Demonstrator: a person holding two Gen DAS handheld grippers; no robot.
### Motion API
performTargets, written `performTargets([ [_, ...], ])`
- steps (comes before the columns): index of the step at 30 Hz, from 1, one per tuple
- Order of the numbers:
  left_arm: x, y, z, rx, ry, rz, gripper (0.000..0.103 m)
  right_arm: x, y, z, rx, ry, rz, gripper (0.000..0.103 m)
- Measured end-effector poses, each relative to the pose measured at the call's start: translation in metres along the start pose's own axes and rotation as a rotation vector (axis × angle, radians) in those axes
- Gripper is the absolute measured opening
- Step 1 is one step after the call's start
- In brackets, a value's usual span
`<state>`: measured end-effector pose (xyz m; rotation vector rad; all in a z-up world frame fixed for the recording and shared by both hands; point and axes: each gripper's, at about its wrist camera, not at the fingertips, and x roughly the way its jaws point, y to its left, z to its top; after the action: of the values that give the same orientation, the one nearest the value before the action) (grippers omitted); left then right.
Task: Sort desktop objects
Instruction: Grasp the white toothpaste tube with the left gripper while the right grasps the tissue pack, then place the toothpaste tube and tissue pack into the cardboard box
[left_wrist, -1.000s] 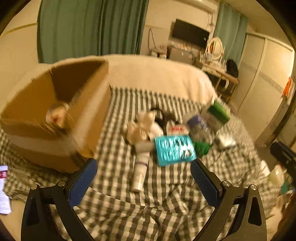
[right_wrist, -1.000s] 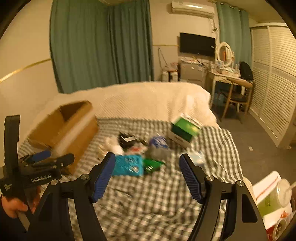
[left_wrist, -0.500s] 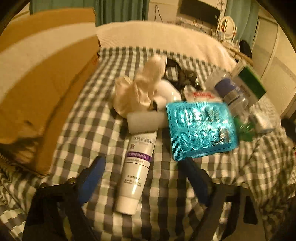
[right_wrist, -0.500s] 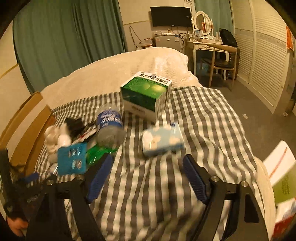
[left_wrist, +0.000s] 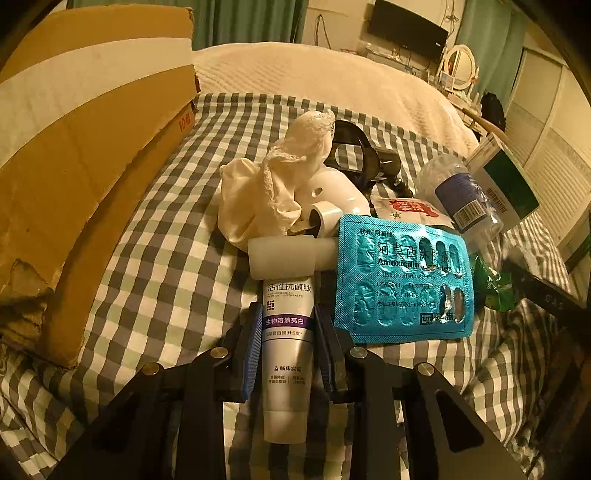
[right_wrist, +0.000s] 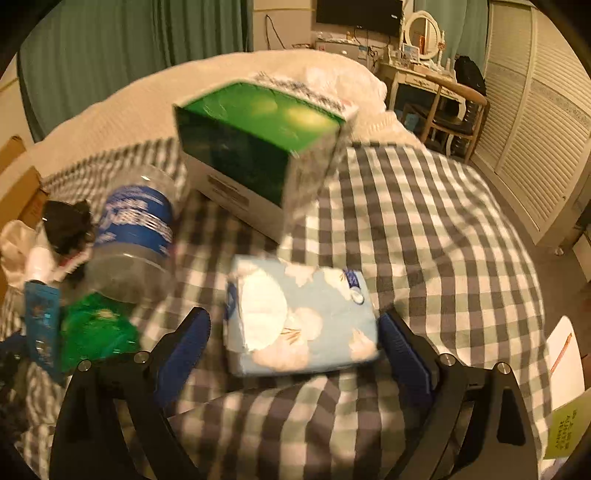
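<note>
Left gripper (left_wrist: 287, 347): blue pads pressed against both sides of a white toothpaste tube (left_wrist: 287, 354), clamped on its middle. Tube lies flat on the checked cloth (left_wrist: 162, 266), cap end pointing away toward the pile.

Just right of the tube, touching its cap end: teal amoxicillin blister pack (left_wrist: 404, 282), foil side up, several pockets burst. Behind the cap: crumpled cream cloth (left_wrist: 273, 188), a white plastic piece (left_wrist: 332, 192), a black object (left_wrist: 354, 151) I cannot identify. Further right: clear bottle with blue label (left_wrist: 461, 199), lying on its side.

Cardboard box (left_wrist: 74, 155) along the left edge, well apart from the tube.

Right gripper (right_wrist: 295, 347): fingers wide apart, straddling a light blue tissue pack (right_wrist: 301, 321) with white flower print; whether the pads touch it cannot be told. Beyond it, a green and white carton (right_wrist: 258, 144), blurred.
</note>
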<state>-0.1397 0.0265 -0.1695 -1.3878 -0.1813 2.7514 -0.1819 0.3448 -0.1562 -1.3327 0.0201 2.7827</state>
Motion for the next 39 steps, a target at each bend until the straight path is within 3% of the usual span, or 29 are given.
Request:
performTargets([
  [1,-0.002,0.001,0.0,-0.006,-0.002,-0.002,0.027,0.001,-0.003,-0.002,0.015,-0.007,0.004,0.076],
  [7,-0.016,0.006,-0.006,-0.026,0.006,-0.012,0.027,-0.032,-0.021,-0.016,0.084,-0.118,0.032,0.073],
  [16,-0.078,0.019,0.001,-0.051,-0.043,-0.085,0.027,-0.15,0.01,-0.048,0.018,-0.209,0.086,0.073],
  [23,-0.178,0.033,0.021,-0.036,-0.166,-0.156,0.027,-0.245,0.039,-0.085,-0.033,-0.22,0.15,0.073],
  [29,-0.285,0.065,0.036,-0.008,-0.288,-0.216,0.027,-0.361,0.053,-0.089,-0.041,-0.318,0.166,0.073],
  [34,-0.356,0.124,0.011,0.0,-0.353,-0.153,0.027,-0.464,0.07,-0.104,-0.107,-0.439,0.113,0.073],
  [39,-0.402,0.183,-0.015,-0.128,-0.361,-0.026,0.027,-0.529,0.092,-0.128,-0.118,-0.579,0.262,0.073],
])
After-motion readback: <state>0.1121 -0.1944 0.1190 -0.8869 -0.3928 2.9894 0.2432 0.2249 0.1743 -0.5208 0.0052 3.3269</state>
